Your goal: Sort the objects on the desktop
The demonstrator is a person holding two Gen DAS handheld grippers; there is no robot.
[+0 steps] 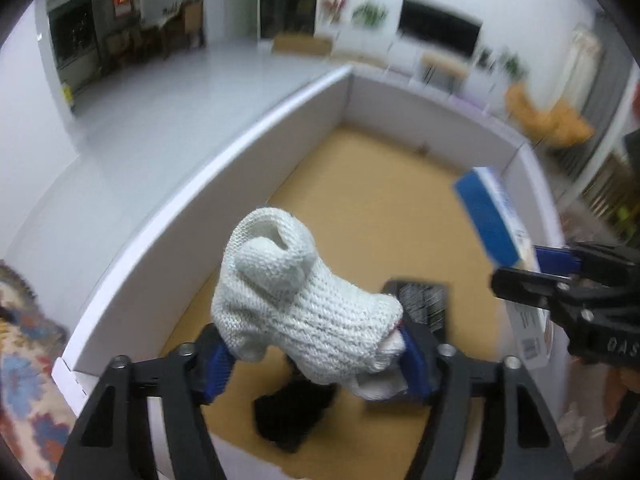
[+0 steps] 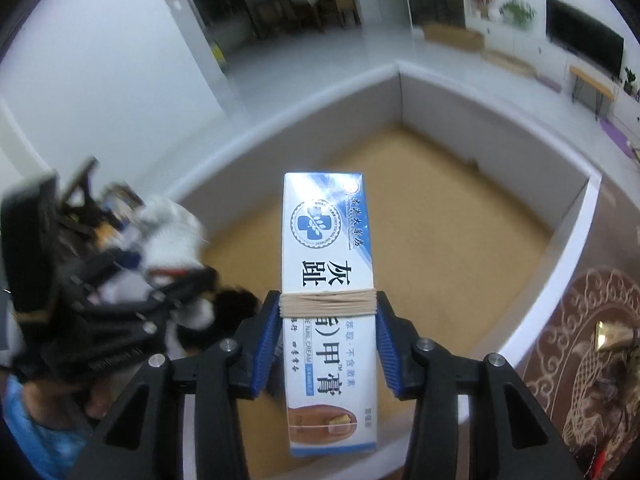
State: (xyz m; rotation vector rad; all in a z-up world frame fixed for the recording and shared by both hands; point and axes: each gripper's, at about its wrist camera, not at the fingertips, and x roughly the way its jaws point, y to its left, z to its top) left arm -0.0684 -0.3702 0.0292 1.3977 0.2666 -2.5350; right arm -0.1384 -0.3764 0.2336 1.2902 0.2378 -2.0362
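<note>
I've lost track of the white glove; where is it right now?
The glove sits between the left gripper's blue pads, centre of the left wrist view, above the box's brown floor and a black item.

Glove (image 1: pixel 296 300): white knitted cloth, coarse, matt. Carton (image 2: pixel 328 280): glossy printed card, bound by tan rubber bands (image 2: pixel 328 303). Box (image 1: pixel 248 184): smooth white walls, matt brown cardboard floor. Tool pads (image 2: pixel 266 348): blue ribbed plastic; arms matt black plastic, metal screws.
</note>
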